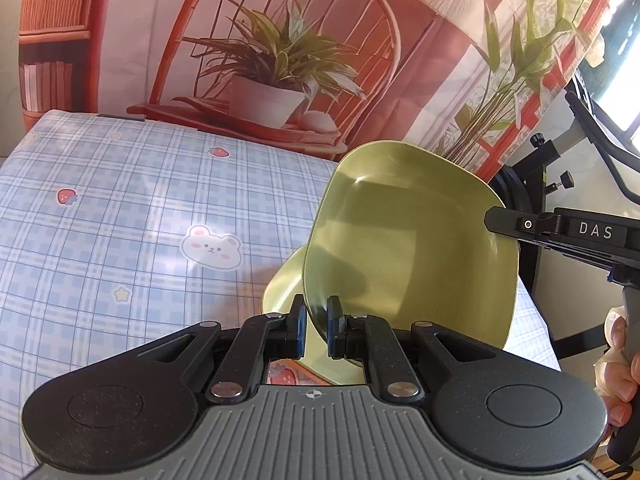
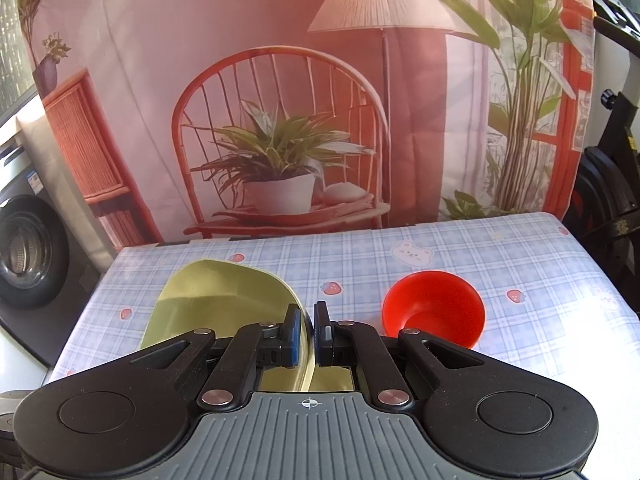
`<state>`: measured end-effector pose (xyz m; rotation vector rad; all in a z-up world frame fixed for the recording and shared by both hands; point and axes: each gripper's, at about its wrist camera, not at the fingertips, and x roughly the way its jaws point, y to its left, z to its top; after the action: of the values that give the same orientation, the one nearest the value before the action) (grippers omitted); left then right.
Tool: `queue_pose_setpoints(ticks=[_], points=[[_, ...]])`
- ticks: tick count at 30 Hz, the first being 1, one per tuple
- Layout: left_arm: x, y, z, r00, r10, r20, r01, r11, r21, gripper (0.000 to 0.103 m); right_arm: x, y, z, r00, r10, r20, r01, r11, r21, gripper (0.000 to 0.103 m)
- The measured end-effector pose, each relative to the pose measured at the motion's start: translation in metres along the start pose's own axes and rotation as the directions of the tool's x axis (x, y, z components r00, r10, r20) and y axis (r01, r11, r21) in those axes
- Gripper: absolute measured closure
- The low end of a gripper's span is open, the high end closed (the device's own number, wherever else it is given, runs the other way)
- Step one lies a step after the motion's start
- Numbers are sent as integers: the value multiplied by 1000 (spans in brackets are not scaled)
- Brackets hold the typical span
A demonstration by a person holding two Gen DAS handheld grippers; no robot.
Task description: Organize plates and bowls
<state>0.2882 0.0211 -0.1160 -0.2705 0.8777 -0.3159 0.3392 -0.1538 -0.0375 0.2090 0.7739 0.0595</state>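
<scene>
Pinched between the blue pads of the left claw (image 1: pixel 317 326) is the near rim of a green plate (image 1: pixel 408 240), which is lifted off the desk and tilted steeply, its hollow face turned toward the camera. Below and behind it a second green plate (image 1: pixel 282 286) lies on the checked tablecloth (image 1: pixel 120 208), its edge showing just left of the raised one.

From the right wrist view, the right claw (image 2: pixel 307 334) is pressed together on the thin rim of a green plate (image 2: pixel 224 304) as well; I cannot tell for certain whether this is the same plate held from its other side, though the right tool's arm reaching to the raised plate's far edge in the left view suggests so. A red bowl (image 2: pixel 434 312) stands on the desk just right of the right claw, apart from the plates.

My reading is that the step in hand is stacking: the raised plate is being carried over its twin. The next move calls for levelling it, lining it up over the lower plate and setting it down before either claw lets go. The bowl looks not yet dealt with.
</scene>
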Motion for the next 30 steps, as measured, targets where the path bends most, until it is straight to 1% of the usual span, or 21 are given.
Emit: queue_pose_setpoints(ticks=[5,12,16,22,25,30], points=[[15,3,1,999,36,-37,-36,999,16,92,26,-13,-8,998,27,-54,-25,999,37,97],[38,1,9,994,86,-74,-81,995,65,92,53,-34,-18,995,54,-88,-44,993,106,97],[52,0,12,990,103,-97,-93,991,99,92,70,-45,-27,991,62,-121,-45,989,138,97],[66,2,10,985,125,-116,-111,987,119,92,87,-52,-38,984,61,-166,-36,989,146,97],[72,2,7,984,129,-125,-111,984,138,92,91,-55,-39,984,59,-168,-33,988,151,97],[73,-1,5,986,128,-110,-109,980,167,92,95,-58,-41,983,51,-178,-23,988,154,97]])
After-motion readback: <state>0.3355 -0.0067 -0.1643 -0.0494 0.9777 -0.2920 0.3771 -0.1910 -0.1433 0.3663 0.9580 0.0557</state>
